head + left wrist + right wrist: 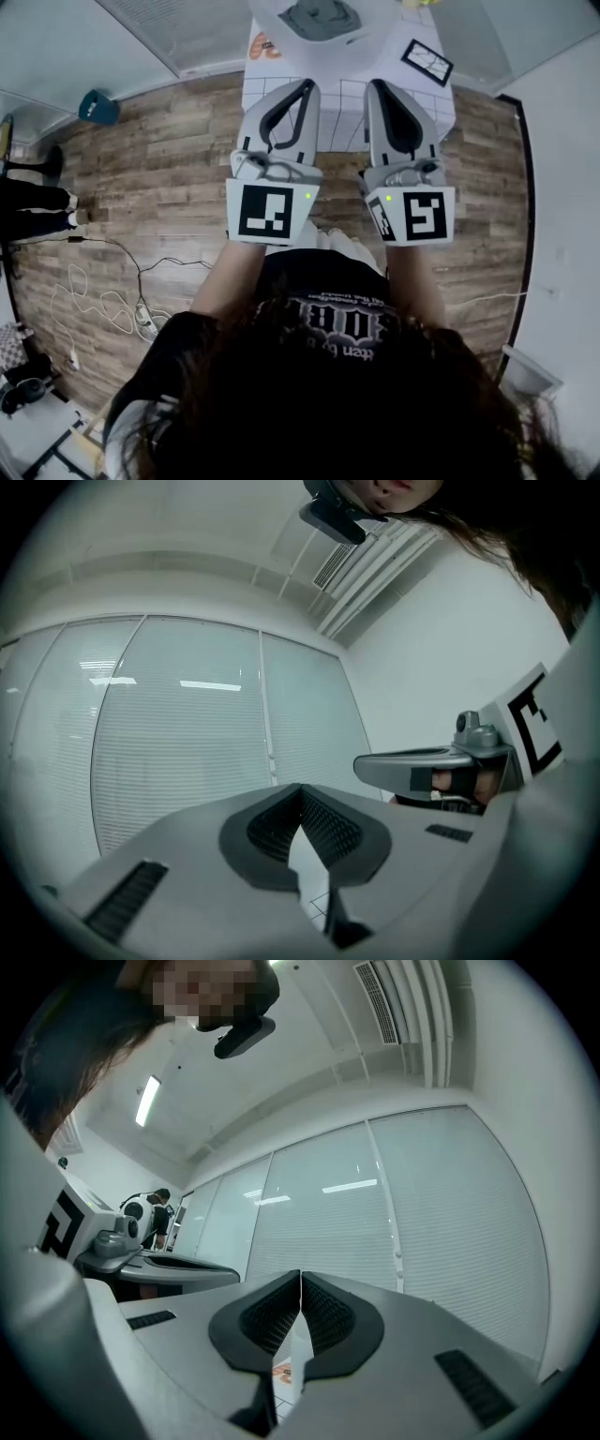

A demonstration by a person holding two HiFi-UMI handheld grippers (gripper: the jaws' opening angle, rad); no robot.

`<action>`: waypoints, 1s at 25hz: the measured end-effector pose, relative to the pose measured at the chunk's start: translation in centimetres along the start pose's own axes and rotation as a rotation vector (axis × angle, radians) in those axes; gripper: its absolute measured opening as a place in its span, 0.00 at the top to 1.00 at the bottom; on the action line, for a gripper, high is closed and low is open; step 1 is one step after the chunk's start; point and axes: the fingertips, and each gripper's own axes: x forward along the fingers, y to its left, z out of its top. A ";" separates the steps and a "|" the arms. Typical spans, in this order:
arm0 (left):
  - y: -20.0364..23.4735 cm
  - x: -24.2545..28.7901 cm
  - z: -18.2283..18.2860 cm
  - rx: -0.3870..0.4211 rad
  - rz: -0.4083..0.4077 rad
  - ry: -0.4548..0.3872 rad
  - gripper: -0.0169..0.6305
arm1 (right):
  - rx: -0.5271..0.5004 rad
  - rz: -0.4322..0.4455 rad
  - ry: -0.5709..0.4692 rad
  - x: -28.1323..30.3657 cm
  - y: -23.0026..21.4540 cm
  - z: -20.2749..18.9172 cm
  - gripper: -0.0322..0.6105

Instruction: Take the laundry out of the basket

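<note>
While it sits on white table [259, 92], white basket [272, 21], grey laundry [319, 17] inside

Head view steeply down, gripper views close along jaws, both facing window blinds [178, 761]

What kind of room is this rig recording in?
Probably an office or lab-style studio rather than a home laundry room. It has a wood-plank floor with loose cables, a white gridded table, and a glass wall with slatted blinds under ceiling vents.
</note>
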 end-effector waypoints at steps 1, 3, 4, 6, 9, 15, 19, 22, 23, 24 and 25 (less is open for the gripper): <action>0.0 0.1 -0.1 -0.007 -0.008 0.005 0.97 | 0.007 0.006 0.000 0.1 -0.1 -0.1 0.91; 0.1 0.2 -0.5 -0.009 -0.024 0.017 0.97 | 0.024 0.022 0.005 0.1 -0.2 -0.4 0.91; 0.2 0.2 -0.6 -0.010 -0.031 0.024 0.97 | 0.030 0.028 0.007 0.2 -0.3 -0.5 0.91; 0.5 0.4 -0.9 -0.011 -0.041 0.036 0.97 | 0.034 0.028 0.007 0.5 -0.7 -0.6 0.91; 1.4 1.0 -1.1 -0.012 -0.044 0.040 0.97 | 0.033 0.020 0.007 1.1 -1.3 -0.9 0.91; 3.3 3.5 -1.1 -0.008 -0.061 0.026 0.97 | 0.025 0.008 0.013 3.5 -2.2 -1.2 0.91; 4.6 5.8 -1.4 -0.019 -0.085 0.014 0.97 | 0.012 0.007 0.018 6.0 -2.8 -1.5 0.91; 5.9 7.7 -1.8 -0.034 -0.103 0.015 0.97 | 0.004 -0.006 0.019 8.1 -3.5 -1.8 0.91; 6.5 8.3 -1.9 -0.038 -0.108 0.014 0.97 | 0.002 -0.012 0.020 8.8 -3.8 -1.9 0.91; 7.1 9.0 -2.0 -0.041 -0.111 0.013 0.97 | 0.001 -0.018 0.021 9.5 -4.1 -2.0 0.91; 7.7 9.7 -2.1 -0.044 -0.115 0.011 0.97 | 0.000 -0.024 0.020 10.2 -4.4 -2.1 0.91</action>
